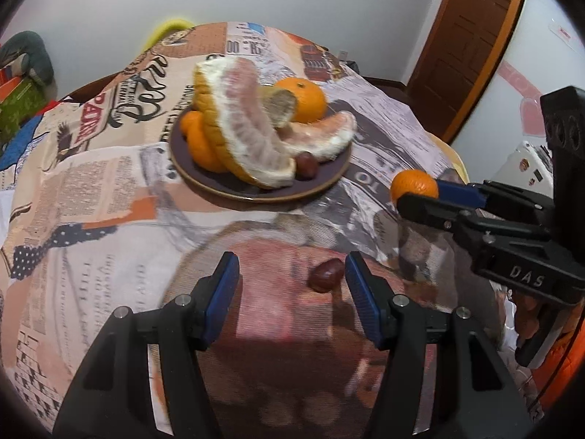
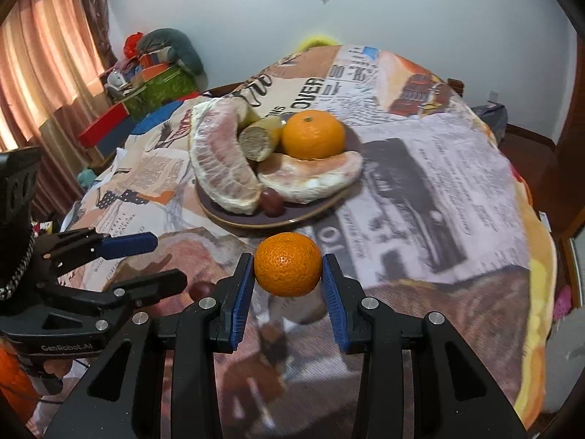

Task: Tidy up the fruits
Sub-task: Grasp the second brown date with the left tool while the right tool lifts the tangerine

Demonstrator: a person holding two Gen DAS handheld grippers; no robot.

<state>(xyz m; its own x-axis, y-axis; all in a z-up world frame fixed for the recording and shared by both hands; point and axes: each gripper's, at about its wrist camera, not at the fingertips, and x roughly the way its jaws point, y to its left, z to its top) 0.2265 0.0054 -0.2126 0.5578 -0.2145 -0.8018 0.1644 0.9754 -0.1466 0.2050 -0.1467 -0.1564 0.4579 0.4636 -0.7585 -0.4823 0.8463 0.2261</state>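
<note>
Your right tool (image 2: pixel 287 267) is clenched on a small round orange mandarin (image 2: pixel 287 264), its blue pads pressing the fruit's two sides so it hangs clear of the printed newspaper-pattern cloth (image 2: pixel 420 190) covering the worktop, ready, I judge, to carry to the plate. The mandarin has no long axis; its dimpled end faces your camera. Just beyond sits the dark purple round plate (image 2: pixel 256 221) heaped with peeled pomelo segments (image 2: pixel 223 168), a larger orange (image 2: pixel 313 134) and a dark date. Your left tool (image 1: pixel 291 274) is released, jaws spread, with an oval reddish-brown date (image 1: pixel 326 275) lying on the cloth beside its right pad, long axis slanting toward that pad.
</note>
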